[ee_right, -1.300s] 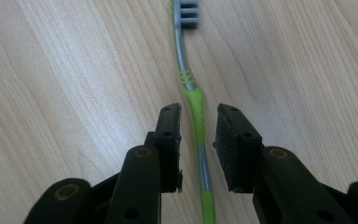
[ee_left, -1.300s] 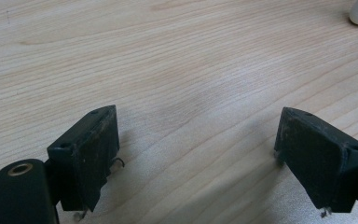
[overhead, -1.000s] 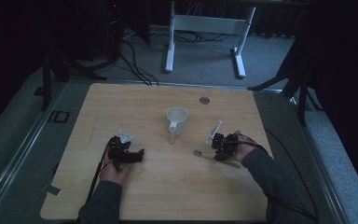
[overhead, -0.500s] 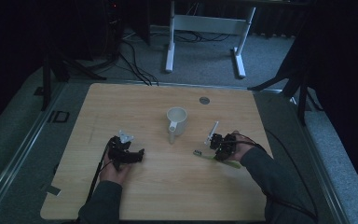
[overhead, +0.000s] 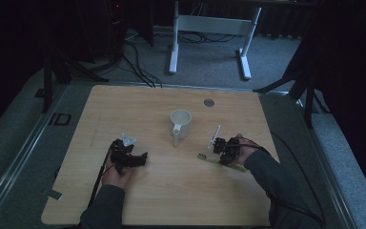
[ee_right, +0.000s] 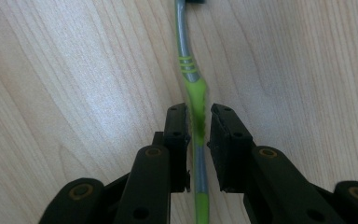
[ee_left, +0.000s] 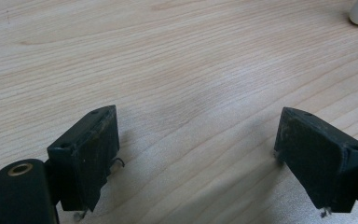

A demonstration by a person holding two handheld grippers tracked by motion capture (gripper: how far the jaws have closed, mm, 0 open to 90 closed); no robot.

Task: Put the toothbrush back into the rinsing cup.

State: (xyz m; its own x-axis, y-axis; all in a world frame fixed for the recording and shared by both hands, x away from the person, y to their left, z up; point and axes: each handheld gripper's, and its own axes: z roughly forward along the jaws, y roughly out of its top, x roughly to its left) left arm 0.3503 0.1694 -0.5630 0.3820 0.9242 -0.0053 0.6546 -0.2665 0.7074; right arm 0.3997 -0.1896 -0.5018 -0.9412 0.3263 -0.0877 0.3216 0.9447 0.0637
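My right gripper (ee_right: 198, 123) has just been closing its fingers (ee_right: 177, 130) around the toothbrush (ee_right: 192, 88), now clenched on its green handle as it lies on the bench (overhead: 162, 191) near the mug (overhead: 180, 123). My left gripper (ee_left: 196, 154) rests released, its fingers apart over bare wood.

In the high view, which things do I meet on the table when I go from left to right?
Left gripper → white mug → green toothbrush → right gripper, its fingers just closing around the toothbrush handle.
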